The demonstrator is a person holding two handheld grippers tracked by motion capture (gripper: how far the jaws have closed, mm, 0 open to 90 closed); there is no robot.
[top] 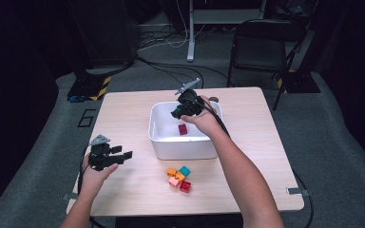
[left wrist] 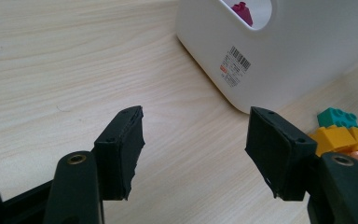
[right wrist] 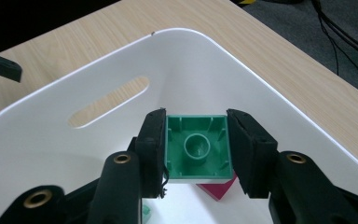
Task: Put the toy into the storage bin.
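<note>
Here the right gripper (right wrist: 196, 151) clamps a green brick (right wrist: 196, 147) (squarish, hollow underside toward its camera) above the white bin (right wrist: 65, 154).

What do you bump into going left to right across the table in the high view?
Left gripper, open and empty → pile of loose blocks → right gripper holding a green block over the white bin.
</note>
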